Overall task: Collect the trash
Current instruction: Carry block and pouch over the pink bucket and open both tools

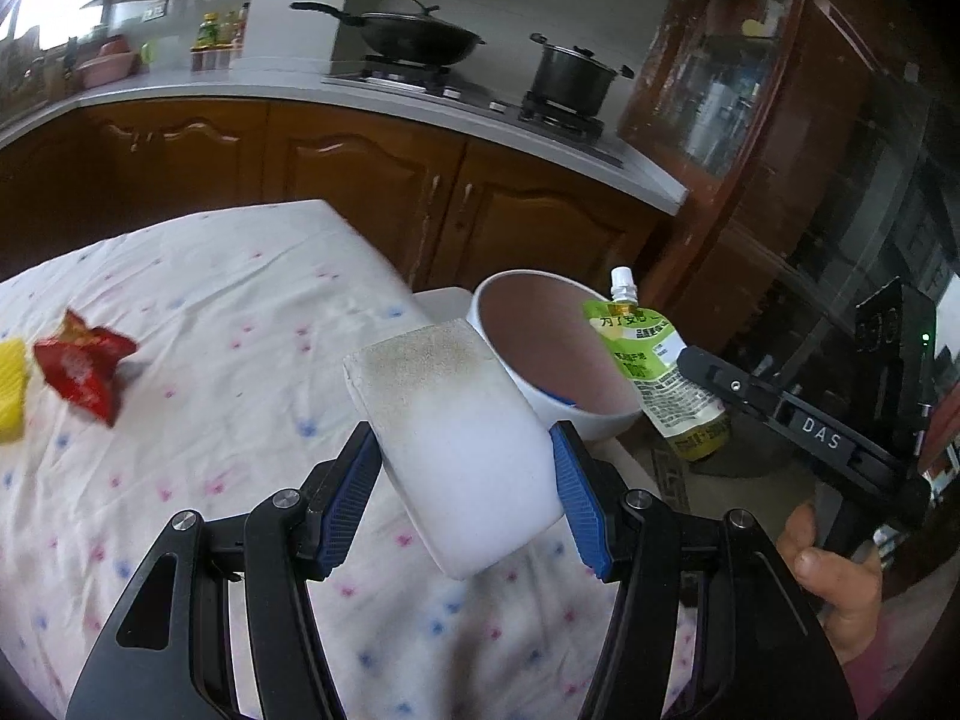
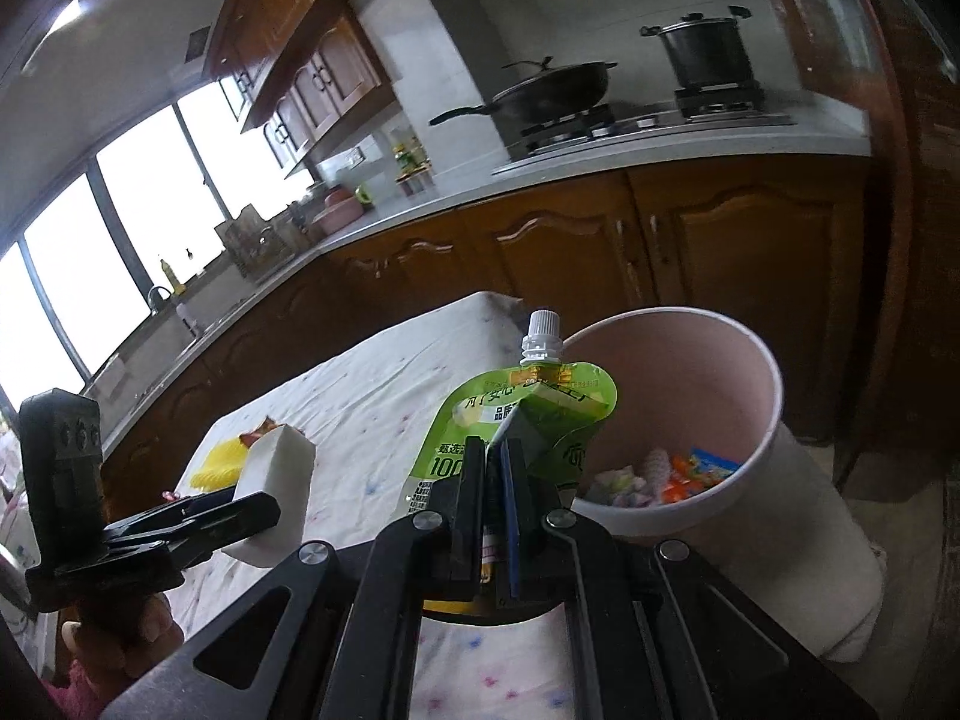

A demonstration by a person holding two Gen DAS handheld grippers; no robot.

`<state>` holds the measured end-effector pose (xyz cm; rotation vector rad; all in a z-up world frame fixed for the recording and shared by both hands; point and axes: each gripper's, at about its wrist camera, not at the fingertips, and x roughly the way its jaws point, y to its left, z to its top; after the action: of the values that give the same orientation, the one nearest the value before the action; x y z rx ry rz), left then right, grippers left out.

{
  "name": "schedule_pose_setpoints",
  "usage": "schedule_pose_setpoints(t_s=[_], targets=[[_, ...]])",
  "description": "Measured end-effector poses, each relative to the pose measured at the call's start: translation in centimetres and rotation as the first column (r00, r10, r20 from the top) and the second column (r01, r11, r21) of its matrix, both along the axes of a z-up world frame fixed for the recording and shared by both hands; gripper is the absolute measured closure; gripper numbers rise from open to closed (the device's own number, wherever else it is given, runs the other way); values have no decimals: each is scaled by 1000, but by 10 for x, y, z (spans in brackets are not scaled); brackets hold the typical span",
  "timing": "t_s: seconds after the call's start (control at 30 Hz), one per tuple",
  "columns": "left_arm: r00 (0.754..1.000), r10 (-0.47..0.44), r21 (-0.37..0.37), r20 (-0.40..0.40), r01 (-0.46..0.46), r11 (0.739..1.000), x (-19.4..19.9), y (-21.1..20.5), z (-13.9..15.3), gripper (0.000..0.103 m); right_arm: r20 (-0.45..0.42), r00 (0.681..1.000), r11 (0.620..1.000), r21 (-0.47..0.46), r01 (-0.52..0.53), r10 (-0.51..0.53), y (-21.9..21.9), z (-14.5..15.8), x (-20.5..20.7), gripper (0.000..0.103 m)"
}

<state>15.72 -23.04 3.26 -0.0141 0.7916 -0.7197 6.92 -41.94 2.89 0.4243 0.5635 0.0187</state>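
**Both grippers loaded beside the bin**

The left gripper (image 1: 465, 468) held a white foam block (image 1: 456, 450) between its blue jaws, tilted above the cloth-covered counter (image 1: 210, 312). The right gripper (image 2: 495, 480) had its jaws pinched narrow on a green spouted drink pouch (image 2: 528, 408), cap up, just beside the rim of the white bin (image 2: 774, 438). Wrappers (image 2: 678, 474) lay in the bin's bottom. A red snack wrapper (image 1: 81, 372) and a yellow item (image 1: 12, 390) lay touching, farther off on the counter.
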Motion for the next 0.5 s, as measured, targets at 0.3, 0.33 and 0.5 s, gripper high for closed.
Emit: schedule_pose_setpoints(t_s=[0.3, 0.33, 0.5], targets=[[998, -61, 0, 4, 61, 998, 10, -44, 3, 46, 6, 999, 999, 10, 48, -48, -29, -2, -1, 98], [998, -68, 3, 6, 68, 998, 12, -50, 4, 46, 6, 999, 999, 10, 53, -53, -31, -3, -1, 98], [995, -104, 21, 6, 104, 994, 25, -81, 3, 46, 2, 997, 997, 14, 72, -72, -47, -4, 5, 98]])
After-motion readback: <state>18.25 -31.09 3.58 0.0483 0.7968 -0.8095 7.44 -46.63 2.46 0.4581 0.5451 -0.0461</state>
